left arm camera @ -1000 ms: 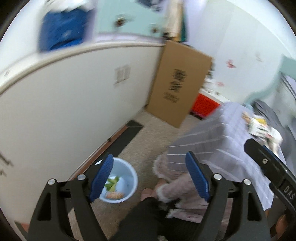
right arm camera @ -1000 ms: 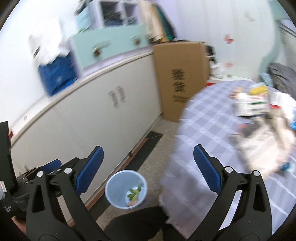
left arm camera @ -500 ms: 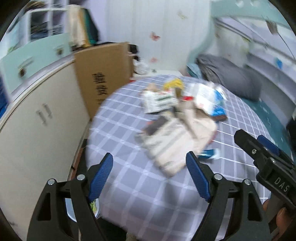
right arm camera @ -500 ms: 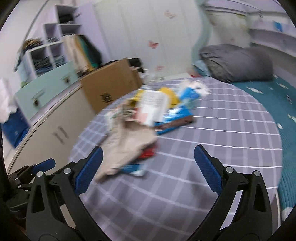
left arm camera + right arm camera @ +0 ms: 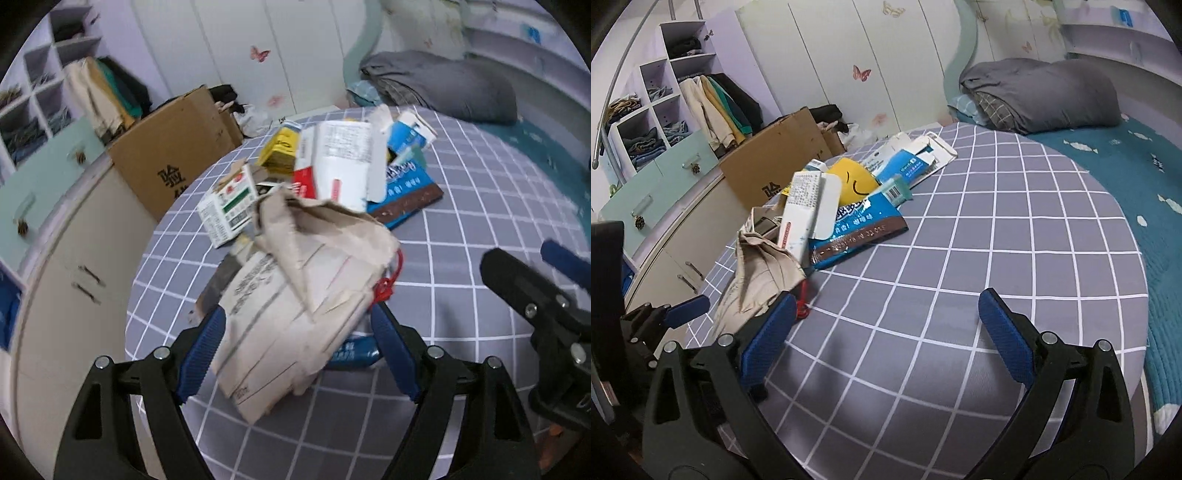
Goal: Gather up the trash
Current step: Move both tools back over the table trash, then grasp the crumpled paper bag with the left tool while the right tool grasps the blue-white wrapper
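Left tool (image 5: 297, 349) spread wide, blue pads either side of a crumpled brown paper bag (image 5: 303, 306), pads not pressing it as far as the view shows. Right tool (image 5: 886, 326) also spread, nothing between its pads, just bare grey checked bedspread (image 5: 997, 258) under it. In the left wrist view the right tool shows at the right edge; in the right wrist view the left tool's blue tip shows at the left edge beside the bag.

All the trash lies on a bed, in a pile near its left edge, running up toward the far left corner. Bag is the nearest piece, sitting closest to the left edge, with a red plastic tie (image 5: 386, 284) at its right side. A blue wrapper end (image 5: 354, 350) pokes out from under the bag's near corner. Just beyond the bag: a small white and green carton (image 5: 227, 210) on the left, a white box with red trim (image 5: 332, 166) leaning in the middle, a blue and brown snack packet (image 5: 406, 195) flat on the right. Farther back a yellow packet (image 5: 280, 151) and an opened blue and white box (image 5: 410, 133). Pieces overlap and touch each other.

Right half of the bedspread bare; teal blanket (image 5: 1137, 177) along the bed's right side, grey folded duvet (image 5: 1041, 96) at the far end. Brown cardboard box (image 5: 173, 151) stands off the bed's far left corner, against white cabinets (image 5: 62, 295).
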The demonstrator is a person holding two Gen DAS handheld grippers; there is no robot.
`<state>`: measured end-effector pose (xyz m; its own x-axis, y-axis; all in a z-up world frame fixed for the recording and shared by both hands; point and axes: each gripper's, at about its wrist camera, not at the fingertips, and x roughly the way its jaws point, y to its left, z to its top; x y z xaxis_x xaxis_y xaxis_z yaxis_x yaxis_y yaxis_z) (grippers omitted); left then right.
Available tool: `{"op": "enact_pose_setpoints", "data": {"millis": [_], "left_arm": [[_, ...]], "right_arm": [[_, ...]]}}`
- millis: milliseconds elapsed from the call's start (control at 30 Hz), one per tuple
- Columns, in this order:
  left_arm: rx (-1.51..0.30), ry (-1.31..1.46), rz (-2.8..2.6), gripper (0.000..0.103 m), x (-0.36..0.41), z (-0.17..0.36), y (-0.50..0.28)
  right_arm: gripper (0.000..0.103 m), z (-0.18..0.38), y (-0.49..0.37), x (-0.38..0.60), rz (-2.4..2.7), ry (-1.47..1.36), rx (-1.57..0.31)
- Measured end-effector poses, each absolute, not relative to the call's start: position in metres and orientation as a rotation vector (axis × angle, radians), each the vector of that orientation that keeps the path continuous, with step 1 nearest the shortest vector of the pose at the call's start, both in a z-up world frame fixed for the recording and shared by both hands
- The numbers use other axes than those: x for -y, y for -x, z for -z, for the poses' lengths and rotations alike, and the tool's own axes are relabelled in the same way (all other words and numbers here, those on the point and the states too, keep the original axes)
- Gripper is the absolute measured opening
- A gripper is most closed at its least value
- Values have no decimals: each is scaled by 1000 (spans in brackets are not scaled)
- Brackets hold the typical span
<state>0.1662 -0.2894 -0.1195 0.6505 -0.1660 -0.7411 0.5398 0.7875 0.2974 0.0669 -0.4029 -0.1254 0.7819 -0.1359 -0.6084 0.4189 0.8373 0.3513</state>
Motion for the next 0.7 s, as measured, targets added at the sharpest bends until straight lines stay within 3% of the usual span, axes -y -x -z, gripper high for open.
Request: {"op": "enact_pose_setpoints", "data": {"millis": [67, 133, 167, 233, 267, 300, 700], "left_arm": [[-747, -576, 394, 79, 296, 124, -168], [-757, -564, 381, 70, 295, 124, -174], [-782, -538, 389, 60, 293, 124, -179], [-787, -504, 391, 53, 288, 122, -184], [-773, -493, 398, 39, 286, 118, -184], [-756, -487, 398, 34, 282, 113, -183], [-628, -182, 362, 11, 187, 52, -172]], "right_arm": [[96, 126, -69, 404, 310, -504, -608], [96, 127, -71, 405, 302, -509, -615], [96, 127, -72, 405, 299, -508, -615], [96, 126, -74, 402, 291, -502, -619], [96, 126, -75, 401, 288, -498, -621], [96, 126, -77, 399, 284, -492, -626], [96, 120, -98, 349, 147, -404, -689]]}}
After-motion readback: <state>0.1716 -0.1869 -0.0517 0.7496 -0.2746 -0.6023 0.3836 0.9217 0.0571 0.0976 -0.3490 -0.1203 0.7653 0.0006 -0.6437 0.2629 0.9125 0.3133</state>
